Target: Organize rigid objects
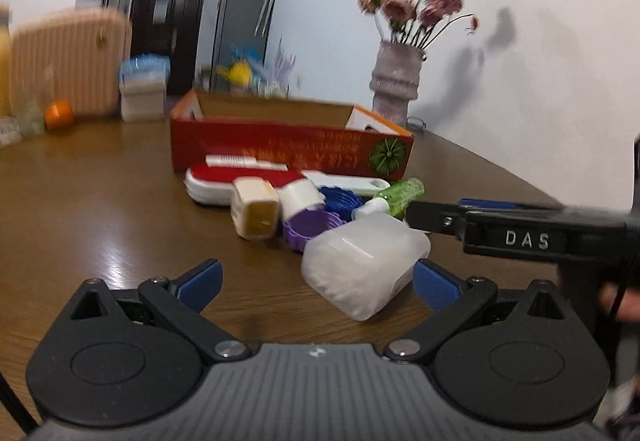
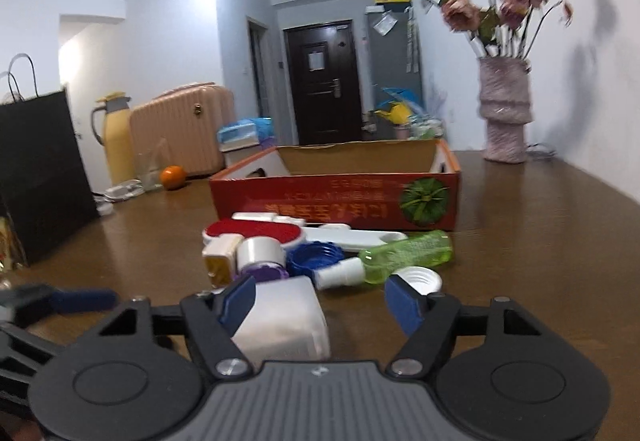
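Observation:
A pile of small objects lies on the brown table in front of an open red cardboard box (image 1: 288, 149) (image 2: 336, 201). Nearest is a white translucent container (image 1: 364, 265) (image 2: 284, 317). Behind it are a purple cap (image 1: 308, 229), a blue cap (image 1: 340, 199) (image 2: 312, 259), a white-and-yellow block (image 1: 256, 213) (image 2: 220, 261), a tape roll (image 2: 260, 253), a green spray bottle (image 1: 400, 193) (image 2: 400, 257), a white cap (image 2: 416, 275) and a red-and-white brush (image 1: 240, 179) (image 2: 252, 233). My left gripper (image 1: 316, 281) is open, the container just ahead between its fingers. My right gripper (image 2: 324, 301) is open over the container; its body (image 1: 520, 229) shows from the side.
A vase of dried flowers (image 1: 396, 81) (image 2: 504, 113) stands at the wall behind the box. A black paper bag (image 2: 40, 177), a yellow flask (image 2: 116, 137), an orange (image 2: 173, 177) (image 1: 59, 113) and a pink suitcase (image 2: 184, 129) are at the far left.

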`<state>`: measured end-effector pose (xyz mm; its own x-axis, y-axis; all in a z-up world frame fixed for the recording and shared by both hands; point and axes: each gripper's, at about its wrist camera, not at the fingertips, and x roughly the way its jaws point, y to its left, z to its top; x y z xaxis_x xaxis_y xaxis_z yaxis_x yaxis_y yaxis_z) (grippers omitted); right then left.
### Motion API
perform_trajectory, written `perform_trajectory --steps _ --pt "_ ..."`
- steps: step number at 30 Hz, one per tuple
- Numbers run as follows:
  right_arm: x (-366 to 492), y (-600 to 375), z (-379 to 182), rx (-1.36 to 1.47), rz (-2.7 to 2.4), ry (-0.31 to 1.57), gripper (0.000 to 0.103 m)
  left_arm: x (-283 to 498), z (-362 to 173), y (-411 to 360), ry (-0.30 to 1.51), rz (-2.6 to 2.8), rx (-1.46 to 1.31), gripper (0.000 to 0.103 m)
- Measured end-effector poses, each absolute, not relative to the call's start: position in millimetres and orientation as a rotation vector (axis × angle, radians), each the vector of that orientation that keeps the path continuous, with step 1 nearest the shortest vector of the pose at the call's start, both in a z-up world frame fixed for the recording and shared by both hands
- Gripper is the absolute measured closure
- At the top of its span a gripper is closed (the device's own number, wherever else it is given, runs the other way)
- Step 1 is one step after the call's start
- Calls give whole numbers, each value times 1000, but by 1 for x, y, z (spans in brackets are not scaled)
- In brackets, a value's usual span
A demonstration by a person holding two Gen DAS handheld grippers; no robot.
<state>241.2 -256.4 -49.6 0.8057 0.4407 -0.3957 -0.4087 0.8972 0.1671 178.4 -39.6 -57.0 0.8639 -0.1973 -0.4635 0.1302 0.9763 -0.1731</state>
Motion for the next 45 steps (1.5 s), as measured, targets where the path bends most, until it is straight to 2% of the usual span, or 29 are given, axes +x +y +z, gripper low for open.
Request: perform_trajectory --steps 3,5,7,9,10,12,13,18,22,24,28,30,38,45 --pt "255 -258 -54 121 474 471 33 194 -63 -38 545 -181 -195 2" --pt "260 -258 -60 144 479 503 42 200 -66 -36 553 -189 -199 10" --pt "264 -259 -66 200 495 545 67 200 -68 -35 550 -218 -194 18" --pt "263 -264 -70 309 532 554 77 201 -69 -30 556 -258 -229 33" --pt "261 -264 -71 337 534 562 79 200 -69 -28 560 -270 -243 36" --pt "254 -260 -72 362 550 575 80 198 -68 -23 565 -299 -257 50" --pt "250 -257 -72 367 561 583 80 196 -68 -19 571 -322 -266 53" --pt "229 -243 -68 356 571 606 81 193 -66 6 587 -351 -332 60" --pt "229 -240 -71 390 535 595 71 203 -65 18 594 -367 -347 58" --pt "231 -241 -71 398 526 599 71 209 -66 19 602 -398 -351 60" --pt "233 -241 -70 416 518 608 80 209 -66 15 595 -401 -361 64" --pt "227 -238 -65 382 493 590 81 200 -64 13 569 -407 -347 71" --pt "202 -244 -46 388 504 521 82 173 -45 16 508 -429 -365 72" --pt "213 -245 -11 363 513 460 82 192 -10 10 481 -428 -325 72"
